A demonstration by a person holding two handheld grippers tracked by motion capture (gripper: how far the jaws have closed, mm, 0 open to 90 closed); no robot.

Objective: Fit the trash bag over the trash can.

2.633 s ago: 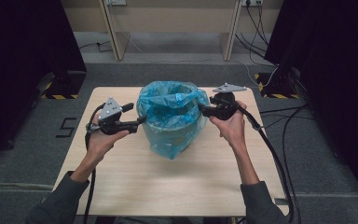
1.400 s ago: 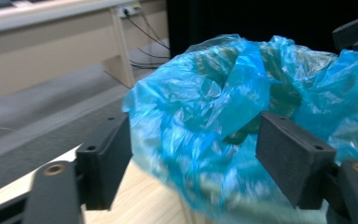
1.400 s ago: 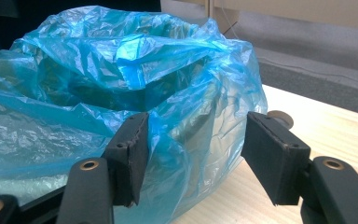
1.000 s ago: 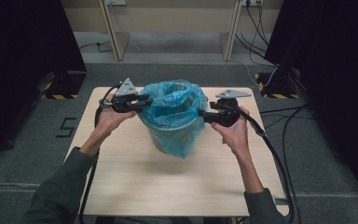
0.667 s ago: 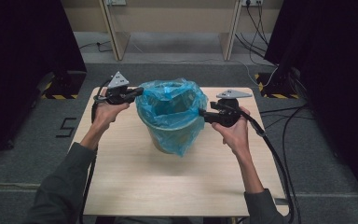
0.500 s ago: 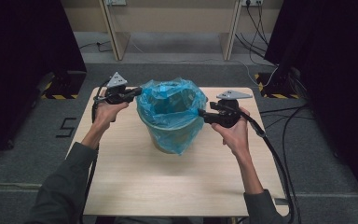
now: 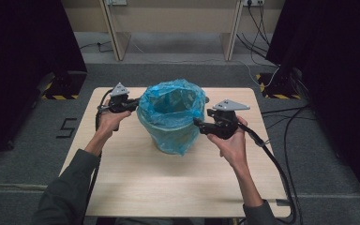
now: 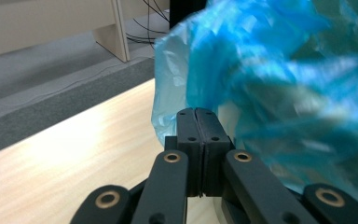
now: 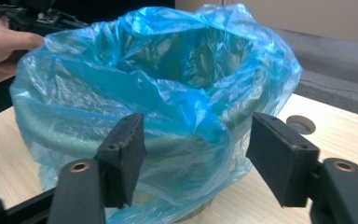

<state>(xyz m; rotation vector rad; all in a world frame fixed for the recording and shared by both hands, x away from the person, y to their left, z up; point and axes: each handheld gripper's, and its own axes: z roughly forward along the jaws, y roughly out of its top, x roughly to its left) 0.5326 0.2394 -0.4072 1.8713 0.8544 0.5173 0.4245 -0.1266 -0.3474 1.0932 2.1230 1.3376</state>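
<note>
A blue plastic bag lines a round bin that stands in the middle of the wooden table. My left gripper is at the bag's left rim. In the left gripper view its pads are pressed together at the edge of the bag, and the film looks pinched at the tips. My right gripper sits at the bag's right side. Its jaws stand wide apart on either side of a bulge of the bag without pressing it, so my right gripper is open.
A round cable hole lies in the table just behind the bin. Cables trail off the table's right edge. Dark curtains flank the table, and desk legs stand behind it. A "5" mark is on the floor at left.
The left hand has come down from its raised place at the bag's left rim, and that side of the bag has dropped with it. The right hand has hardly shifted.
</note>
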